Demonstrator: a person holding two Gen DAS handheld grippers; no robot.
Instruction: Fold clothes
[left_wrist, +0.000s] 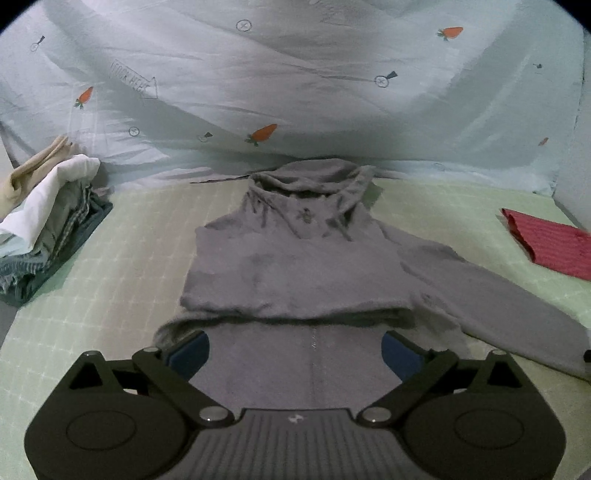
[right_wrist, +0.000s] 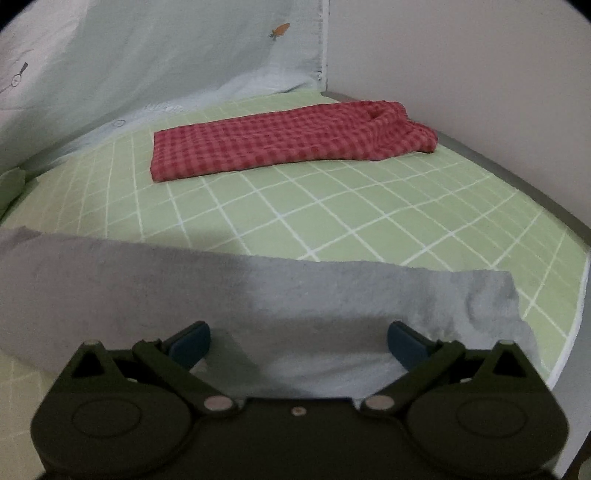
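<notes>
Mid-fold on a grey turtleneck sweater (left_wrist: 295, 266), laid out flat on the bed (left_wrist: 110, 266) with the green checked sheet, collar pointing away toward the pale carrot-print duvet (left_wrist: 295, 92). Bottom hem already flipped up over the chest, so looks like the first fold is done. One sleeve (left_wrist: 498, 295) sticking out sideways to the right, not tucked in yet.

Left tool (left_wrist: 295, 350) released, blue pads spread wide over the lower body of the sweater, nothing pinched between them. Right tool (right_wrist: 299, 343) same deal: pads wide apart, grey sleeve cloth lying underneath and across the view, but not gripped as far as can be told.

So probably between steps: hem fold finished, sleeve fold up next. Next move likely calls for grabbing that loose sleeve near the cuff end with the right tool and swinging it across onto the body, keeping the folded hem from sliding. Knit looks soft and floppy, so worth pinching a decent bite of fabric rather than just the edge.

Stack of folded clothes (left_wrist: 48, 221) off to the left, plus a folded red checked shirt (right_wrist: 288, 136) near the far right corner by the wall (right_wrist: 461, 74). Good guess the sweater ends up with one of those.
</notes>
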